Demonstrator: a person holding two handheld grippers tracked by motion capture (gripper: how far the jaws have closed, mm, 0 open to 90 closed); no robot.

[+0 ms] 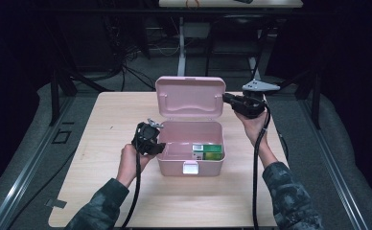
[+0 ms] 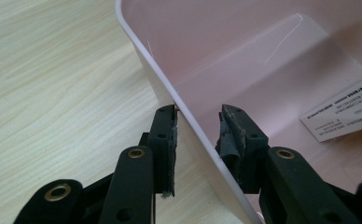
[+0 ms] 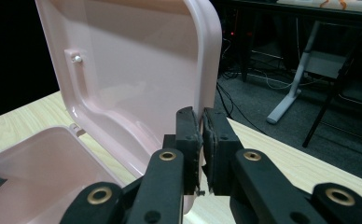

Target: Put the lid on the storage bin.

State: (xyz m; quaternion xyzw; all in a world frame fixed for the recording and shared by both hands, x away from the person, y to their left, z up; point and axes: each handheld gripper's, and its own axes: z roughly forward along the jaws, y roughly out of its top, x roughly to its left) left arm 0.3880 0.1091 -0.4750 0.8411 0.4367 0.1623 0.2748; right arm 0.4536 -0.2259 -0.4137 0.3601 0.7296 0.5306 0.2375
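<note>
High view: a pink box (image 1: 190, 152) is seen mid-table, its lid (image 1: 190, 97) upright. The box's left wall is straddled by the left gripper (image 1: 157, 143); pad contact is unclear. The lid's right edge is pinched by the right gripper (image 1: 226, 99), partly hidden.

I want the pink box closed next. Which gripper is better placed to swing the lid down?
Right. The right gripper is shut on the raised lid's side edge, so it can likely tip it down. The left gripper straddles the box's left wall, steadying it.
</note>
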